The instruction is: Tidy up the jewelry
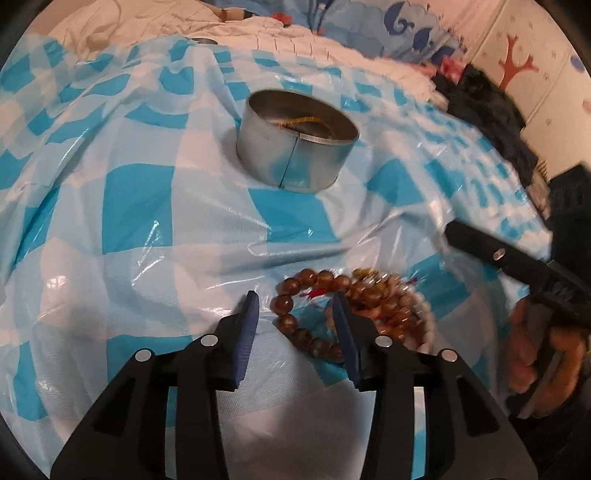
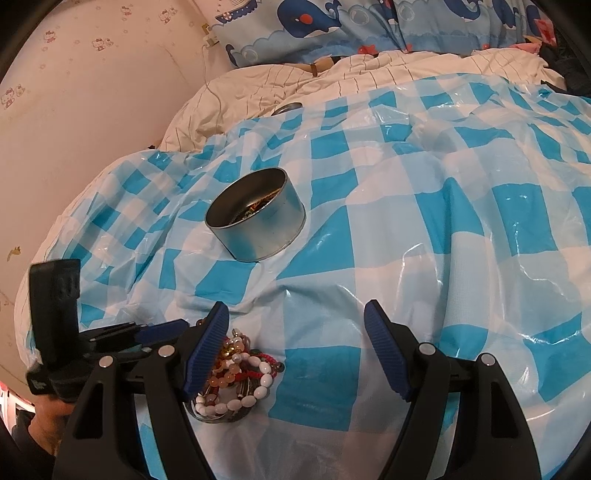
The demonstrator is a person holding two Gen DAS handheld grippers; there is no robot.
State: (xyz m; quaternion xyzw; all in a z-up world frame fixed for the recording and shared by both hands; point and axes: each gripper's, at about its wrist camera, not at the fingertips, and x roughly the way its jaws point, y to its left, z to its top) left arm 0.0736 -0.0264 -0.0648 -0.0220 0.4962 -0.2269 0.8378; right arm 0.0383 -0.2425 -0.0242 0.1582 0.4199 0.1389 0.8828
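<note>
Some gold chain's already in the round tin point(image 1: 295, 147), but the bead bracelet pile point(image 1: 354, 306) is still out, left gripper point(image 1: 295, 306) half-spread over an amber bracelet, not pinching, right gripper point(image 2: 295, 332) wide apart and empty.

A home bedroom: rumpled quilt point(image 2: 280, 85), whale-print pillow point(image 2: 310, 26), cartoon wallpaper point(image 2: 92, 74).

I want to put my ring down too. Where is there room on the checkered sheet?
The widest bare patch of checkered sheet lies to the right of the round tin in the right wrist view. Another lies between the tin and the bracelet pile. It is crowded around the pile, where both grippers are.
</note>
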